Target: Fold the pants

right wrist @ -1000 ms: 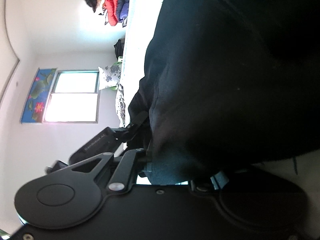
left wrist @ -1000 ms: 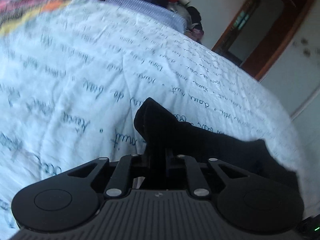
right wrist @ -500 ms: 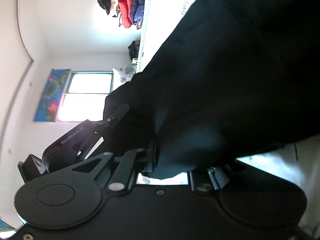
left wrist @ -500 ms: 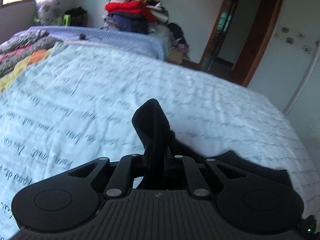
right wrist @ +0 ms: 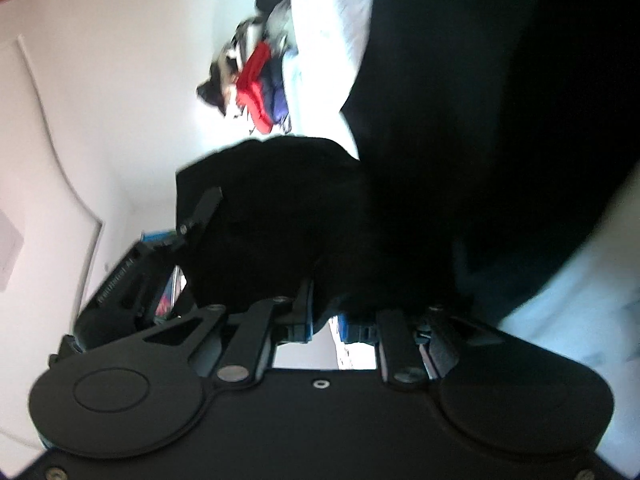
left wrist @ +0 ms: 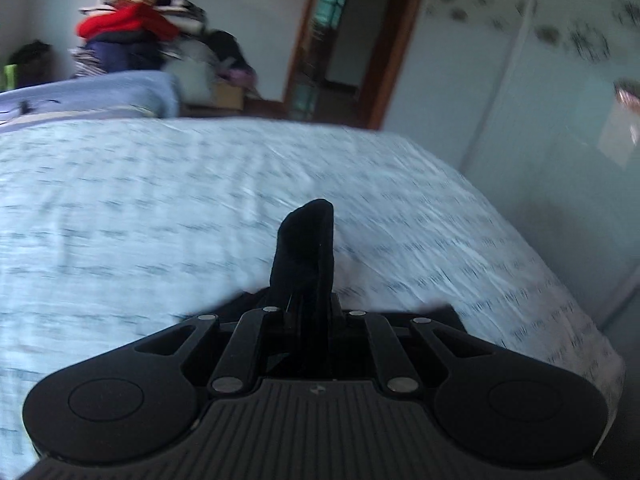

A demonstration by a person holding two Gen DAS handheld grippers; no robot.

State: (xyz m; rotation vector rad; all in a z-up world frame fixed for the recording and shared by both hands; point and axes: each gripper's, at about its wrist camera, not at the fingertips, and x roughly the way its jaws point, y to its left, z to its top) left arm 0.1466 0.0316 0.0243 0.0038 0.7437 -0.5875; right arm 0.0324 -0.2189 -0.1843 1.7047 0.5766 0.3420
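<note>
A: Over the bed [left wrist: 160,216], left wrist view: the left gripper [left wrist: 305,280] is pinching a fold of the black pants [left wrist: 306,244]. Its jaws are sitting narrow, with cloth poking up past the tips toward 12 o'clock.

B: Where is the rest of the pants lying?

A: A dark flap is showing at 4 o'clock from the tips, resting on the pale printed sheet. The rest is hiding under the tool body. The sheet is smearing with blur.

B: And in the right wrist view?

A: This view is rolled on its side. The right gripper [right wrist: 344,304] is clamping pants [right wrist: 460,128] too, jaws narrow, black cloth bunching between the blue pads [right wrist: 306,312] and filling the frame from 12 to 3 o'clock.

B: Is the other tool showing there?

A: Yes, the left gripper [right wrist: 200,208] is showing at 9 o'clock, its fingers running into the same dark cloth. I cannot tell the exact spot it is gripping; everything there is reading black.

B: Surroundings?

A: A clothes pile [left wrist: 132,32], red on top, is sitting at 11 o'clock beyond the bed in the left view. A brown doorway [left wrist: 344,40] is standing at 12 o'clock, a pale wall [left wrist: 560,80] at 2. In the right view the pile [right wrist: 256,80] is appearing at 11, and bed sheet [right wrist: 580,304] is showing at 4.
</note>
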